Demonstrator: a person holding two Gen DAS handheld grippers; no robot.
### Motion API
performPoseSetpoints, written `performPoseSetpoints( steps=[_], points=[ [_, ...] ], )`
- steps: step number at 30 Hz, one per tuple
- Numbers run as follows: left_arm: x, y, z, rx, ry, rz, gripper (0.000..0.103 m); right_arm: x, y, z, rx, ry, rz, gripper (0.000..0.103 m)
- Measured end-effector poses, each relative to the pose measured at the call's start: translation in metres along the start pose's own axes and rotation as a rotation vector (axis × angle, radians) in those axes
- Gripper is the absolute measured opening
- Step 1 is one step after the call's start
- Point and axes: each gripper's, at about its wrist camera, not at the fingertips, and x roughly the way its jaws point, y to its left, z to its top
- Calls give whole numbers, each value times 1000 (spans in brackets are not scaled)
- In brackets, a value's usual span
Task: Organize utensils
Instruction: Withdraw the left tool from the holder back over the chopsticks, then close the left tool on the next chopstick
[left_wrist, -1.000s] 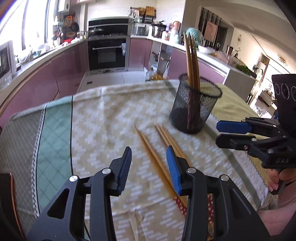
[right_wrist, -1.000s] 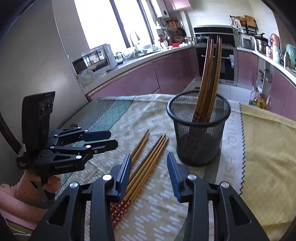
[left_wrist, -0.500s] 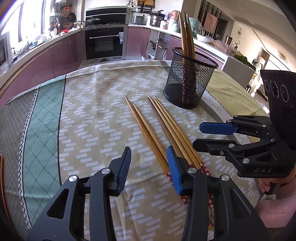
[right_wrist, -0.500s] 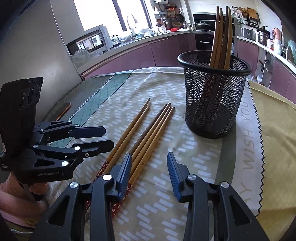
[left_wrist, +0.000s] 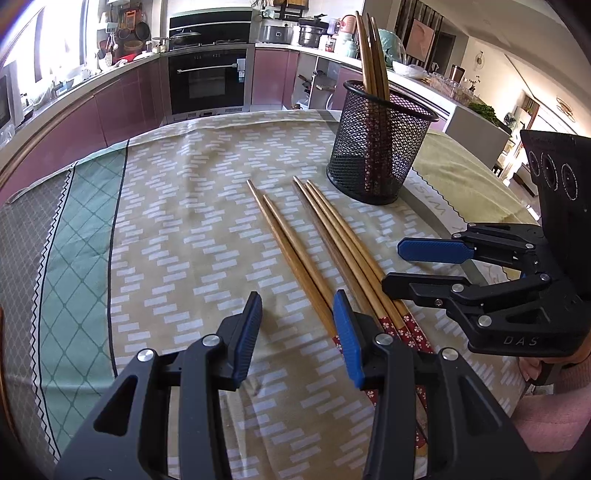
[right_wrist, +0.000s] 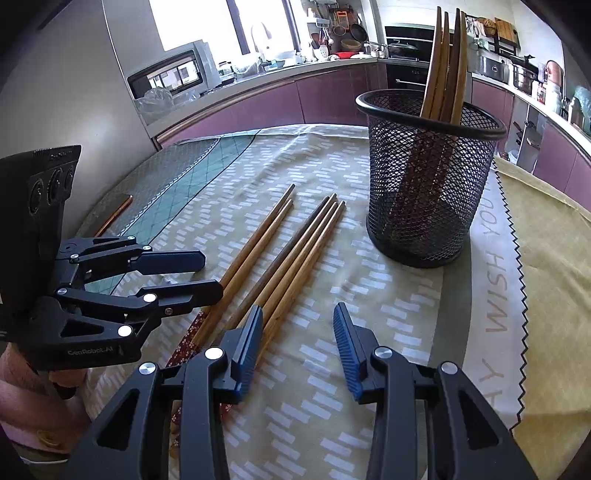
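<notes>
Left tongs (left_wrist: 297, 319): blades apart, nothing between them, hanging low over the cloth (left_wrist: 177, 229) at the near edge of the counter. The right-hand blade sits over the patterned red butt ends of the loose chopsticks (left_wrist: 314, 251); whether it touches them cannot be told.

Right tongs (right_wrist: 297, 328): also apart and empty, angled down at the same near edge. Its left blade lies just beside the outermost stick of the loose group; the gap between the blades frames bare cloth.

Both tools face the butt ends. Judgement: approaching from the near edge lets a blade close across the thick ends, where sticks are easiest to pinch and tip upright.

Chopsticks: five loose, flat on the cloth in the middle of the counter, in a pair and a trio just beside each other. One of the trio looks darker. Long axes run from the near edge toward the far side, tips pointing away and slightly toward the cup (right_wrist: 428, 177); red ends nearest the person.

Cup: black mesh, upright, toward the far right part of the counter, apart from the loose tips. Several sticks already stand in it, tapered ends up, leaning on the rim.

Judgement: sorting partly done; loose five not yet lifted.
</notes>
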Motion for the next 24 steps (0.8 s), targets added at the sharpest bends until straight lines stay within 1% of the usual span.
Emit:
performPoseSetpoints(
  steps=[17,24],
  points=[
    [0,4,-3,2,17,-2,39,4,4,3,-27,15,-45,38],
    [7,3,8,16,20,32,37,10,6,9,-41,17,-75,36]
  ],
)
